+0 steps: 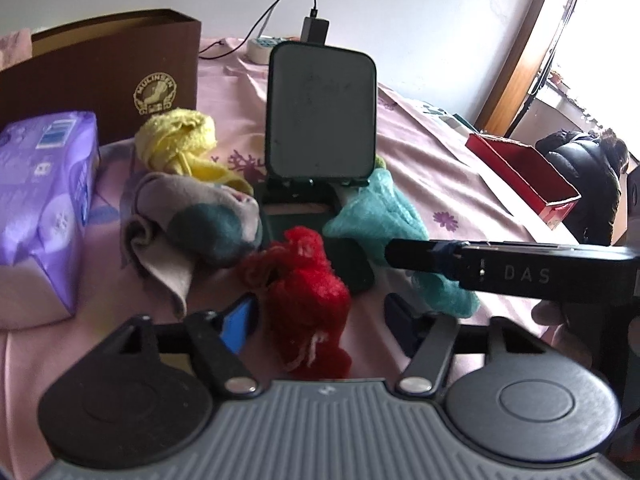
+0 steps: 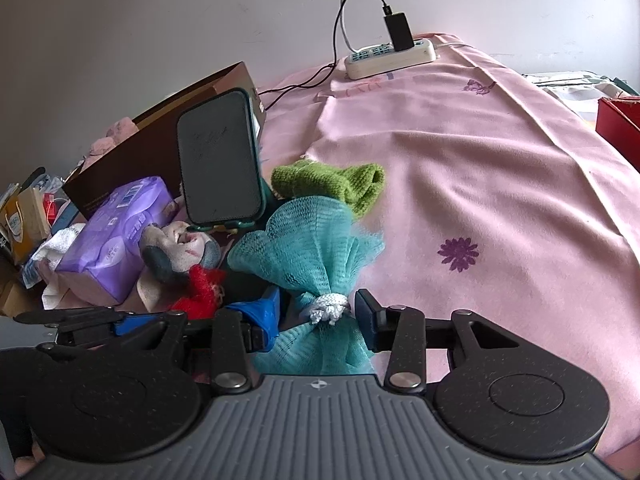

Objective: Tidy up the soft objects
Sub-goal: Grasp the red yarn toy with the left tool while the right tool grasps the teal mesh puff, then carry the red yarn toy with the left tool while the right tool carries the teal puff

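On the pink bedsheet [image 1: 420, 152] lie a red knitted piece [image 1: 308, 292], a yellow knitted piece [image 1: 176, 140], a grey-and-teal sock [image 1: 192, 224] and a teal mesh bath pouf [image 1: 376, 208]. My left gripper [image 1: 320, 316] is open with its fingers either side of the red piece. My right gripper [image 2: 316, 312] is open around the pouf [image 2: 316, 240] at its white cord knot [image 2: 330, 306]. A green knitted piece [image 2: 332, 184] lies behind the pouf. The right gripper's finger shows in the left wrist view [image 1: 420, 256], against the pouf.
A tablet on a stand [image 1: 320, 112] rises in the middle of the pile. A purple tissue pack [image 1: 40, 208] and brown box [image 1: 100, 68] stand at left. A red box [image 1: 528, 176] sits at right; a power strip [image 2: 390, 54] lies by the wall.
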The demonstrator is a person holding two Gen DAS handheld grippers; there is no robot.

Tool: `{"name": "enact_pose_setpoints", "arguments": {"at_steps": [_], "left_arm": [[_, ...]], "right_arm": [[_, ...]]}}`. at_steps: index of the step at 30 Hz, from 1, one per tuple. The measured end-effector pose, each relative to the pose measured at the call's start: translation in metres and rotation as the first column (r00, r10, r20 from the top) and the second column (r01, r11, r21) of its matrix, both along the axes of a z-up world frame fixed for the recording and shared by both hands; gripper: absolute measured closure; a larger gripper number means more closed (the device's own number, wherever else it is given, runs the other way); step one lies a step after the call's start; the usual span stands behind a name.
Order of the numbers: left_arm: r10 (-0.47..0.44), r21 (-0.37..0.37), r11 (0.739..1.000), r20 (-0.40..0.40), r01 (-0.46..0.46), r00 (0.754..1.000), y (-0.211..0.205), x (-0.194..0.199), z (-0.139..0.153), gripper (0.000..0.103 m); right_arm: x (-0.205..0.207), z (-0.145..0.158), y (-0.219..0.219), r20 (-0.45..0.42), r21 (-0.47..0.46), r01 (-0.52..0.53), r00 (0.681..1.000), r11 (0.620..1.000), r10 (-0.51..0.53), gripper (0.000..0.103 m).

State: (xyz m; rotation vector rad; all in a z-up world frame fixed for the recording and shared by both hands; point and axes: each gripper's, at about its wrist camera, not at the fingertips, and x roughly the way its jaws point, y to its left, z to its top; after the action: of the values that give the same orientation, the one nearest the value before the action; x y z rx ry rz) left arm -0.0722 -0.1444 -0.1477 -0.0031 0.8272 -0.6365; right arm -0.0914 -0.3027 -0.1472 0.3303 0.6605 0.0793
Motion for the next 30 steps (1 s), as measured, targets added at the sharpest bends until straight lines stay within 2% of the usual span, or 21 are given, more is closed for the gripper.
{"name": "enact_pose_setpoints", "arguments": {"at_steps": [2, 3, 10, 14, 19, 21, 25, 30], "left_arm": [[-0.002, 0.005, 1.000, -0.005, 0.002, 1.000, 0.000, 0.000, 0.000, 0.072], [-0.002, 0.004, 1.000, -0.011, 0.002, 1.000, 0.000, 0.000, 0.000, 0.076], [0.030, -0.020, 0.999, 0.011, -0.030, 0.999, 0.010, -0.007, 0.008, 0.079], [0.027, -0.032, 0.999, 0.048, -0.026, 0.998, 0.017, -0.019, 0.018, 0.079], [0.054, -0.049, 0.997, 0.051, -0.052, 0.997, 0.029, -0.025, 0.022, 0.080], [0.061, -0.063, 0.996, 0.052, -0.058, 0.997, 0.036, -0.029, 0.024, 0.080], [0.073, -0.077, 0.995, 0.057, -0.069, 0.996, 0.047, -0.037, 0.028, 0.080], [0.089, -0.089, 0.993, 0.065, -0.083, 0.994, 0.063, -0.052, 0.035, 0.080]], "right_arm": [[-0.002, 0.001, 0.002, 0.008, -0.008, -0.004, 1.000, 1.000, 0.004, 0.086], [-0.003, 0.003, 0.003, 0.016, -0.004, -0.007, 1.000, 1.000, 0.007, 0.087], [-0.013, 0.007, 0.009, 0.039, 0.025, -0.007, 0.999, 1.000, 0.006, 0.100], [-0.019, 0.009, 0.005, 0.040, 0.087, 0.007, 0.999, 0.996, -0.011, 0.101], [-0.025, 0.012, 0.007, 0.048, 0.140, -0.005, 0.999, 0.990, -0.002, 0.102], [-0.028, 0.012, 0.005, 0.053, 0.208, -0.021, 0.999, 0.978, 0.010, 0.102], [-0.030, 0.009, 0.005, 0.042, 0.366, -0.059, 0.998, 0.929, 0.047, 0.102], [-0.028, 0.019, 0.021, 0.073, 0.432, -0.143, 0.990, 0.890, 0.124, 0.102]]}}
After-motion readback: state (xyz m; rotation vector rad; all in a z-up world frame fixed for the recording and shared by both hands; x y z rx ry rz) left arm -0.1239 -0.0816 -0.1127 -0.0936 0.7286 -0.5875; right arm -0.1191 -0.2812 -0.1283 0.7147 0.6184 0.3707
